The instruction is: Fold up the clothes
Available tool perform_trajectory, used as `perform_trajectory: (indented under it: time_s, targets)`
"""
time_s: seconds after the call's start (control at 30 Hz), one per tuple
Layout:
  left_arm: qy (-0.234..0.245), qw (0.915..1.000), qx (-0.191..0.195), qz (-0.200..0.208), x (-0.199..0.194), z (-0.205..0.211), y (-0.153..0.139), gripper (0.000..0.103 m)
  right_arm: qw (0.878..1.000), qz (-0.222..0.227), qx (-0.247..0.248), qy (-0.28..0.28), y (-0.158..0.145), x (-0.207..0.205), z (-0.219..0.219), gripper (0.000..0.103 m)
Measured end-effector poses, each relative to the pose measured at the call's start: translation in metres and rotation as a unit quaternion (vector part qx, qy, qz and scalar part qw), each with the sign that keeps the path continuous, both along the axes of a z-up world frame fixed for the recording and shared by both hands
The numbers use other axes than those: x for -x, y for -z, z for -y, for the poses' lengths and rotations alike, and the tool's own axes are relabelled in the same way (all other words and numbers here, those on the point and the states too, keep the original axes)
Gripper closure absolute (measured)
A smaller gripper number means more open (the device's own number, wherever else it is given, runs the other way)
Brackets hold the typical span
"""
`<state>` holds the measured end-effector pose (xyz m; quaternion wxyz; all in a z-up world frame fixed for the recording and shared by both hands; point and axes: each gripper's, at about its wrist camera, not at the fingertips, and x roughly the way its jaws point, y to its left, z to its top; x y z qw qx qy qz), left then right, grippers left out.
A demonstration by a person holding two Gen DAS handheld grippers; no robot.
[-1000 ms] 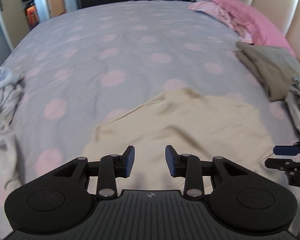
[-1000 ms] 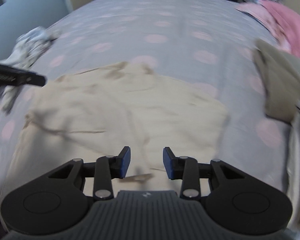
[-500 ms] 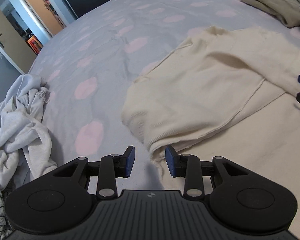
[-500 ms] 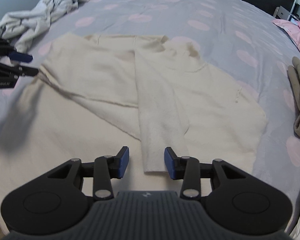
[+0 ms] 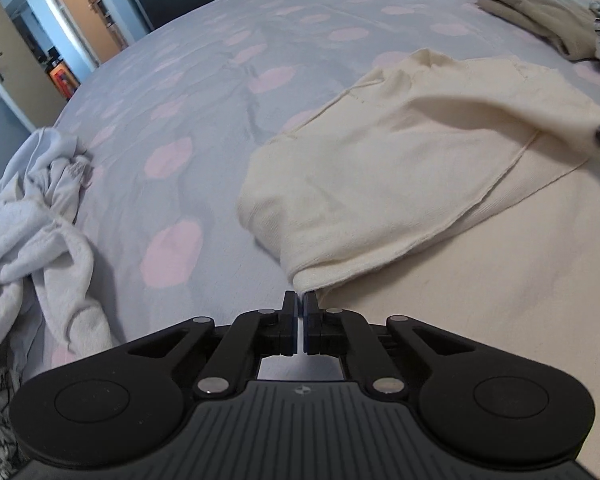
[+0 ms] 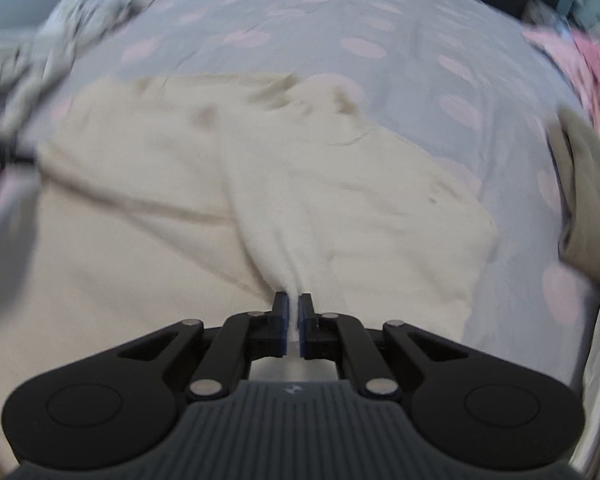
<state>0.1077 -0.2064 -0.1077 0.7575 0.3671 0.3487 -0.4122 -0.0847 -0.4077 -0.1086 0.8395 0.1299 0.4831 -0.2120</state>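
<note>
on the left, our left hand-held gripper [image 5: 300, 304] has just closed its jaws and pinches the folded corner of the cream garment [image 5: 400, 184], which spreads away from the tips toward the right across the bed [image 5: 188, 92]. our right hand-held gripper [image 6: 294, 306] has also just closed, its jaws nipping a bunched fold of the same garment [image 6: 260, 184] that fans out ahead of it; this view is blurred. left of the garment we see a crumpled white-grey pile of clothes [image 5: 40, 216] near the bed's left edge, with bare dotted cover between them. beyond the garment the cover lies bare toward the far edge. to the right lie a folded olive piece [image 5: 540, 12] and pink bedding [image 6: 588, 68], near the garment's right side.
</note>
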Motion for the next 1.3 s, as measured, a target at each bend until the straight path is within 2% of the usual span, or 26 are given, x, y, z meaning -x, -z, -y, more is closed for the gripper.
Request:
perform_trajectory:
  time_s: [0.13, 0.27, 0.37, 0.43, 0.5, 0.67, 0.8, 0.9, 0.97, 1.0, 1.03, 1.13, 1.2, 1.3]
  targets:
    - [-0.009, 0.9999, -0.007, 0.002, -0.001, -0.001, 0.005, 0.103, 0.992, 0.041, -0.051, 0.108, -0.014, 0.019, 0.051, 0.098]
    - [-0.013, 0.9999, -0.006, 0.004, -0.001, 0.002, 0.004, 0.103, 0.968, 0.067, -0.109, 0.215, -0.008, 0.032, 0.099, 0.097]
    - [-0.019, 0.9998, -0.002, 0.008, -0.001, 0.003, 0.002, 0.103, 0.959, 0.071, -0.09, 0.261, -0.005, 0.035, 0.111, 0.088]
    - [-0.022, 0.9997, 0.0, 0.009, -0.002, 0.003, 0.002, 0.103, 0.959, 0.062, -0.059, 0.269, -0.005, 0.036, 0.112, 0.08]
    - [-0.022, 0.9997, 0.0, 0.008, -0.002, 0.003, 0.001, 0.103, 0.96, 0.067, -0.063, 0.263, -0.004, 0.039, 0.112, 0.074]
    - [-0.022, 0.9997, -0.005, 0.008, -0.001, 0.005, 0.002, 0.102, 0.961, 0.079, -0.106, 0.242, 0.007, 0.047, 0.107, 0.066]
    - [-0.026, 0.9996, -0.008, 0.008, -0.002, 0.007, 0.003, 0.103, 0.954, 0.085, -0.135, 0.253, 0.02, 0.045, 0.111, 0.063]
    - [-0.029, 0.9995, -0.008, 0.009, -0.002, 0.009, 0.003, 0.102, 0.944, 0.096, -0.167, 0.268, 0.029, 0.043, 0.111, 0.064]
    - [-0.028, 0.9995, -0.009, 0.01, -0.001, 0.009, 0.003, 0.102, 0.941, 0.093, -0.179, 0.272, 0.036, 0.036, 0.11, 0.068]
    - [-0.027, 0.9995, -0.009, 0.01, -0.001, 0.008, 0.003, 0.102, 0.94, 0.091, -0.182, 0.273, 0.038, 0.032, 0.109, 0.086]
    - [-0.026, 0.9996, -0.008, 0.01, -0.001, 0.008, 0.003, 0.102, 0.941, 0.09, -0.182, 0.271, 0.038, 0.029, 0.108, 0.095]
    - [-0.028, 0.9996, 0.0, 0.009, -0.002, 0.005, 0.001, 0.102, 0.942, 0.111, -0.158, 0.273, 0.022, 0.03, 0.103, 0.097]
    - [-0.027, 0.9996, 0.005, 0.009, -0.002, 0.002, -0.001, 0.103, 0.936, 0.129, -0.155, 0.288, 0.007, 0.039, 0.102, 0.098]
    - [-0.019, 0.9997, 0.007, 0.01, 0.0, -0.001, -0.003, 0.103, 0.929, 0.121, -0.158, 0.311, -0.006, 0.055, 0.099, 0.098]
